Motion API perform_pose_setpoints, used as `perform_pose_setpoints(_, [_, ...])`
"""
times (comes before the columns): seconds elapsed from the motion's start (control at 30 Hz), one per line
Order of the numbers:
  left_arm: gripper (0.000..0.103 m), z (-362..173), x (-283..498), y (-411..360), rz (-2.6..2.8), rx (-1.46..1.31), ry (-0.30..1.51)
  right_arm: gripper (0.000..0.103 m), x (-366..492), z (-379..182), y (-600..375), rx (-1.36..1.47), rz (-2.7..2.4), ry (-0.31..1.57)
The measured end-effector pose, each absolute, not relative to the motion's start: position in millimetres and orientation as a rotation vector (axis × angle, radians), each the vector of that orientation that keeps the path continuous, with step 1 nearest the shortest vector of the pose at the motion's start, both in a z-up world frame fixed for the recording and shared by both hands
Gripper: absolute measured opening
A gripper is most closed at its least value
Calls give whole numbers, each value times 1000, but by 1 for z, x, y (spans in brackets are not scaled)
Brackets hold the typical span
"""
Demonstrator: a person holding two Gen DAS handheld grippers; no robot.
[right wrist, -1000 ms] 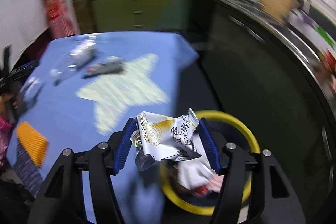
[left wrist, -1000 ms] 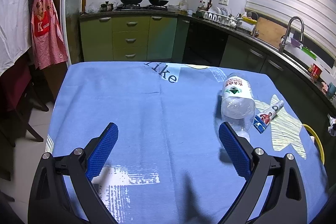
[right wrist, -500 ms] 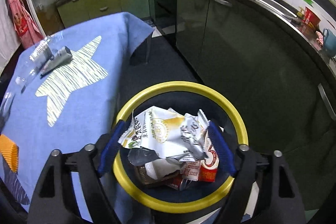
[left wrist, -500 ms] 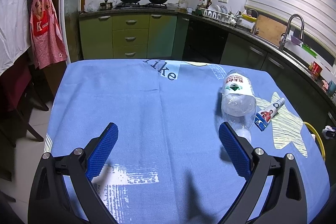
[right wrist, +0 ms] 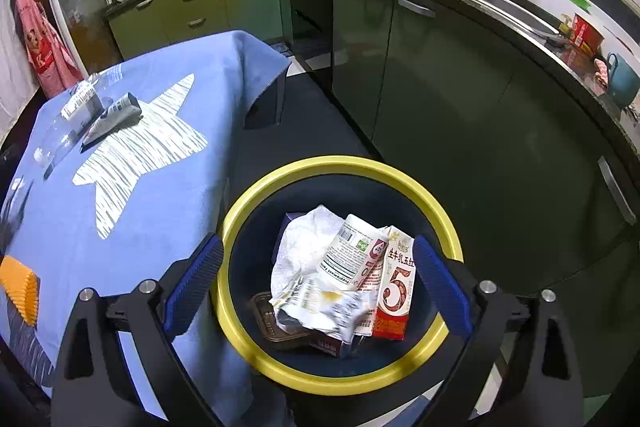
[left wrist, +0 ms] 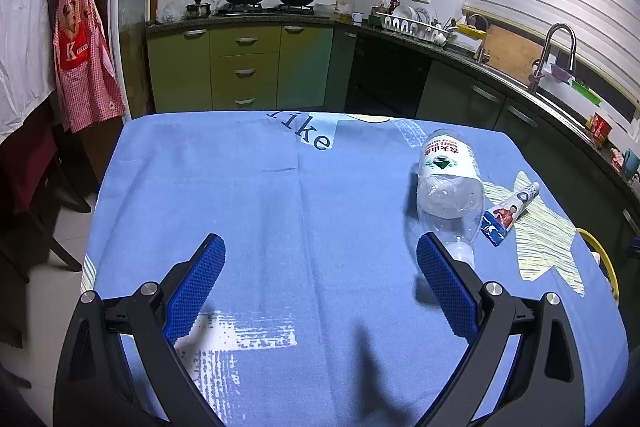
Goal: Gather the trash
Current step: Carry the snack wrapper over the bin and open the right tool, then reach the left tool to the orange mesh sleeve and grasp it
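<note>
A clear plastic bottle (left wrist: 448, 183) lies on the blue tablecloth (left wrist: 248, 195), cap toward me, just beyond my left gripper's right finger. A rolled tube wrapper (left wrist: 510, 207) lies to its right. My left gripper (left wrist: 318, 269) is open and empty above the cloth. My right gripper (right wrist: 314, 269) is open and empty over a yellow-rimmed bin (right wrist: 240, 211). The white snack wrapper (right wrist: 316, 301) lies inside the bin on cartons (right wrist: 394, 291) and crumpled paper. The bottle (right wrist: 68, 115) and tube (right wrist: 114, 113) also show in the right wrist view.
The bin's rim (left wrist: 600, 259) shows at the table's right edge in the left wrist view. Dark-green cabinets (right wrist: 460, 99) and a counter with a sink stand right of the bin. An orange item (right wrist: 20, 289) lies on the cloth. A chair (left wrist: 28, 187) stands left.
My right gripper swung from the table to over the bin, opened, and the snack wrapper dropped in. My left gripper stayed nearly still.
</note>
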State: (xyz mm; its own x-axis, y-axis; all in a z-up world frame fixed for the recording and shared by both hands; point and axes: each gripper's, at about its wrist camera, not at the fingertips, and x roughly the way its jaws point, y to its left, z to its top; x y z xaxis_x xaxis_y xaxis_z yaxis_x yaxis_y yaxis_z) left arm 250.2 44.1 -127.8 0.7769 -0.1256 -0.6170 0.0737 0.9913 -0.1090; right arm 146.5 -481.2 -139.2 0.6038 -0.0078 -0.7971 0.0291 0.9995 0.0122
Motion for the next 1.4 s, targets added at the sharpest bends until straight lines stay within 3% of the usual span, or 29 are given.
perform_pose_setpoints(0.43, [95, -111, 244, 34, -270, -95, 691, 91, 98, -132, -459, 88, 34, 859])
perform_pose_setpoints(0.73, [95, -75, 184, -32, -792, 274, 774, 91, 80, -127, -451, 102, 54, 833])
perform_pose_setpoints(0.97, [95, -94, 126, -78, -1080, 512, 874, 91, 77, -134, -431, 89, 99, 839])
perform_pose_setpoints(1.23, [95, -124, 119, -101, -1144, 610, 976, 92, 66, -129, -410, 85, 140, 807])
perform_pose_setpoints(1.4, [82, -137, 123, -105, -1136, 645, 1012, 93, 60, -130, -400, 82, 166, 805])
